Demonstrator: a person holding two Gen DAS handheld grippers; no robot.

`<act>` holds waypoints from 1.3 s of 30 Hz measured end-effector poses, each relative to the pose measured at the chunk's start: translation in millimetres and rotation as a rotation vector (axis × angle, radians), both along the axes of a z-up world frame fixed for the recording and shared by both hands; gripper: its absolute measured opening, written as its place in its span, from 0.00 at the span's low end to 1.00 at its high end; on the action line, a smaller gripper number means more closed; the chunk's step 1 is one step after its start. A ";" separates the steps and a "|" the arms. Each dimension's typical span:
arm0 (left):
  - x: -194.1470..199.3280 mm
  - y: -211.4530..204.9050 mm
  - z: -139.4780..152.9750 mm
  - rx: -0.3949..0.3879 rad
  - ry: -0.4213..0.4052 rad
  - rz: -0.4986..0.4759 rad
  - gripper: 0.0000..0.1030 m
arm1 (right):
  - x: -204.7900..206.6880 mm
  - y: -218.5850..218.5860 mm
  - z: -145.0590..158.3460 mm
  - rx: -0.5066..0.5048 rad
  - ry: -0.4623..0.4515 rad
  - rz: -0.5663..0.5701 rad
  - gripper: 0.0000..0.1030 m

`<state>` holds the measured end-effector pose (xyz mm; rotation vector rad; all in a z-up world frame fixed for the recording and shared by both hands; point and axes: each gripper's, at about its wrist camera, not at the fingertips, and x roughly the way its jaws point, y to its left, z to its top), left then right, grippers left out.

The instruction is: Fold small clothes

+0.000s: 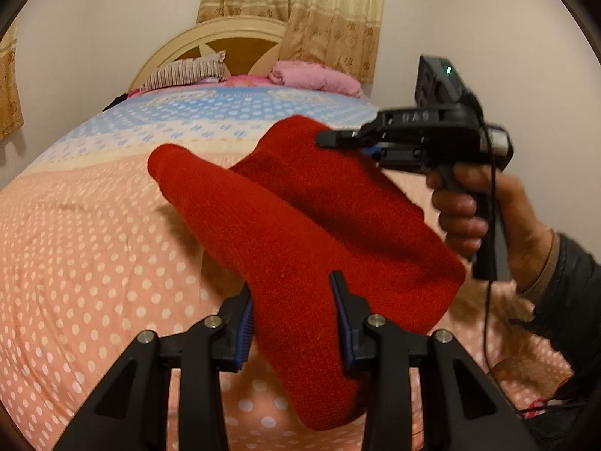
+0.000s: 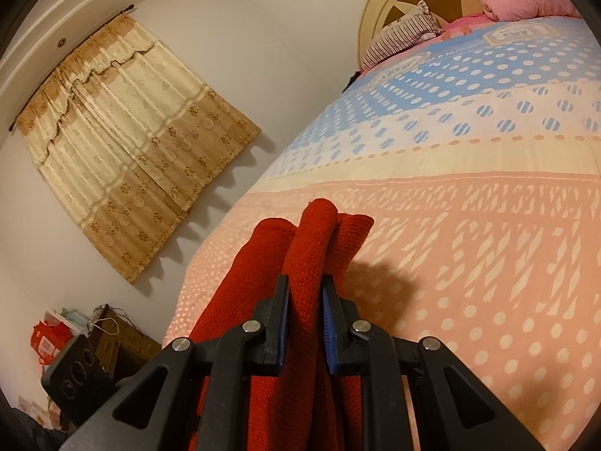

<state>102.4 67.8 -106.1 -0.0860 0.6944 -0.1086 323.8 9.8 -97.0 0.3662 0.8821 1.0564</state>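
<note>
We see a red knit garment (image 1: 300,233) held up in the air above a bed (image 1: 94,244), between two hand-held grippers. The left gripper (image 1: 296,323), near the bottom of the left wrist view, has its blue-padded fingers (image 1: 246,323) on either side of a hanging fold of the cloth; the fabric fills the gap, so it's clenched on the garment. The right gripper (image 1: 330,138) reaches in from the right, held by a hand (image 1: 484,210) w/ a dark sleeve; its tip meets the far upper edge of the garment.

In the right wrist view, the right gripper (image 2: 305,319) pinches a bunched ridge of the red garment (image 2: 311,248) between its fingers (image 2: 280,319), grasping it tight. More cloth drapes down to the left, cut off behind the gripper body.

The bed has a peach and blue dotted cover. At the far end: a striped pillow (image 1: 184,71), a pink blanket (image 1: 315,77), a rounded headboard (image 1: 210,37). Beige curtains (image 2: 127,143) hang on the wall.

Containers: bags and boxes (image 2: 75,334) sit on the floor at the near left, right wrist view; contents too small and dark to make out. The garment's type isn't clear.
</note>
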 end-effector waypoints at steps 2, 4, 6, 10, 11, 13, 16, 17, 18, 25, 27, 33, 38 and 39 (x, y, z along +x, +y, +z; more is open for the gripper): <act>-1.5 1.2 -6.6 0.002 0.014 0.013 0.40 | 4.9 -4.4 -7.2 -0.006 0.016 -0.013 0.14; -1.9 5.3 -13.4 -0.007 0.039 0.027 0.43 | 8.9 -9.4 -13.7 -0.006 0.033 -0.027 0.14; -1.9 9.9 -19.4 -0.021 0.059 0.038 0.46 | 11.6 -12.6 -18.7 -0.013 0.043 -0.039 0.14; -3.0 11.4 -21.4 -0.030 0.057 0.054 0.54 | 14.2 -17.4 -27.3 -0.024 0.064 -0.061 0.14; -4.2 9.8 -21.5 -0.023 0.056 0.059 0.57 | 15.1 -18.5 -29.3 -0.028 0.069 -0.067 0.14; -5.4 7.3 -23.2 -0.011 0.057 0.059 0.62 | 16.2 -21.7 -34.1 -0.037 0.078 -0.079 0.14; -6.5 4.9 -23.4 -0.003 0.059 0.064 0.69 | 19.5 -25.5 -42.8 -0.059 0.096 -0.104 0.14; -7.6 3.8 -22.8 0.002 0.059 0.060 0.69 | 20.9 -27.5 -46.3 -0.060 0.105 -0.110 0.14; -8.2 1.8 -21.9 0.013 0.056 0.059 0.69 | 22.0 -29.5 -49.4 -0.062 0.112 -0.116 0.14; -11.3 14.2 9.2 0.072 -0.033 0.111 0.85 | 21.2 -34.2 -54.5 -0.081 0.114 -0.126 0.14; -5.8 25.4 13.3 0.100 -0.058 0.156 0.94 | 19.0 -31.9 -52.1 -0.099 0.096 -0.126 0.14; 24.7 52.7 -3.5 0.108 0.009 0.236 0.95 | 1.6 -28.7 -27.5 -0.168 -0.012 -0.188 0.15; 25.3 49.5 -9.8 0.088 0.010 0.229 0.96 | -34.2 -33.8 18.7 -0.100 -0.119 -0.177 0.19; 25.5 48.3 -9.9 0.088 0.011 0.229 0.96 | -44.7 -29.7 24.9 -0.080 -0.128 -0.148 0.21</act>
